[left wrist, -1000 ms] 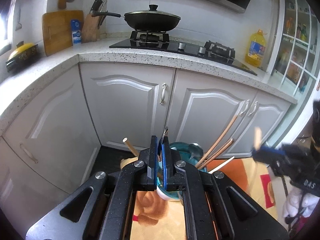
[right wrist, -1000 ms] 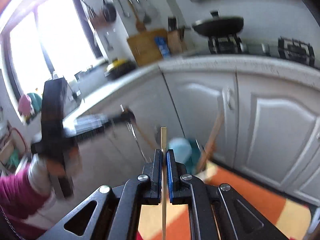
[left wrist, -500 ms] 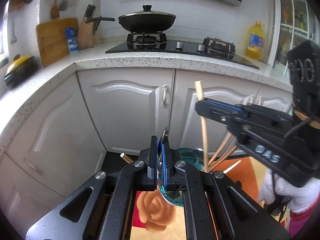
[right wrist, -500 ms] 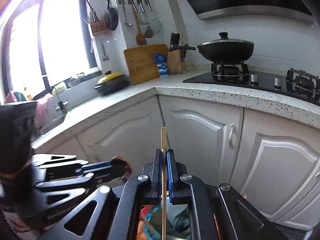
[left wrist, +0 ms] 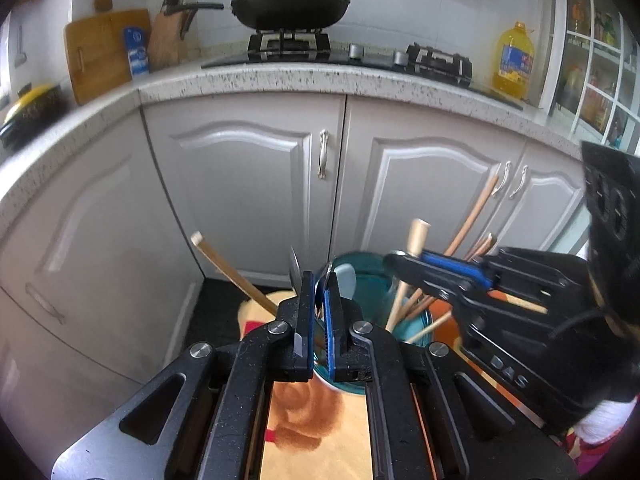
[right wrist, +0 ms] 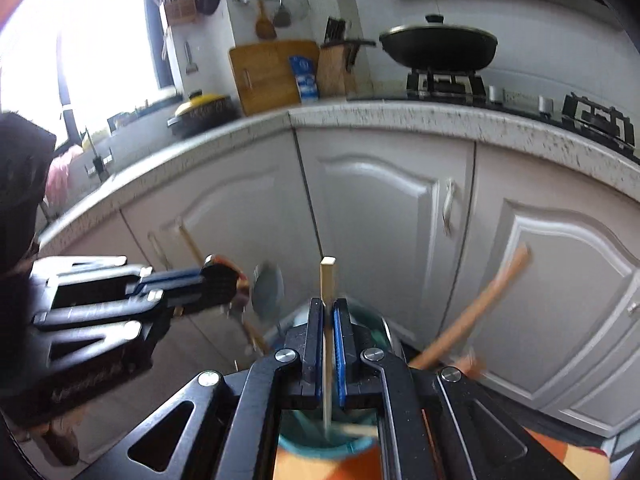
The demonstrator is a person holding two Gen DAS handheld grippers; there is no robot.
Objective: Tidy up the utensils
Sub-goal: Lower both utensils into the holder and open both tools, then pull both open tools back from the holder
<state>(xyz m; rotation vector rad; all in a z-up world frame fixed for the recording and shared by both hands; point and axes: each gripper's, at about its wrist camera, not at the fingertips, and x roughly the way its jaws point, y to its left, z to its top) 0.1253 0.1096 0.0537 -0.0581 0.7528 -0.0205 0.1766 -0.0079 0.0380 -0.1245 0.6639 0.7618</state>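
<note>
1. Right gripper (right wrist: 328, 320) is closed on a single pale chopstick (right wrist: 327, 280), and it holds the stick nearly upright, so that the lower end points down into the teal holder (right wrist: 320, 446) below it.
2. This upright hold makes sense for the task: I judge that a vertical stick can slide into the holder without knocking the other utensils.
3. Left gripper (left wrist: 319, 308) is also closed; it pinches the rim of the teal holder (left wrist: 372, 276), one finger outside and one inside. A metal spoon seems to be caught near the rim too, but I cannot tell this for sure.
4. I think the left gripper grips the rim to keep the holder steady while the other one loads it.
5. Already inside the holder are several wooden chopsticks (left wrist: 472, 216), which lean outward to the right, and one more wooden stick (left wrist: 232, 272) leans to the left. A pale blue spatula head (left wrist: 345, 280) stands just behind the left fingers.
6. From the left wrist view, the right gripper (left wrist: 404, 260) comes in from the right side and sits above the holder's mouth, with the pale chopstick (left wrist: 416, 236) going through it.
7. Holder rests on an orange patterned mat (left wrist: 316, 440), in front of the white cabinets (left wrist: 248, 184).
8. Release is not yet done; the stick's tip appears to be inside the holder.
</note>
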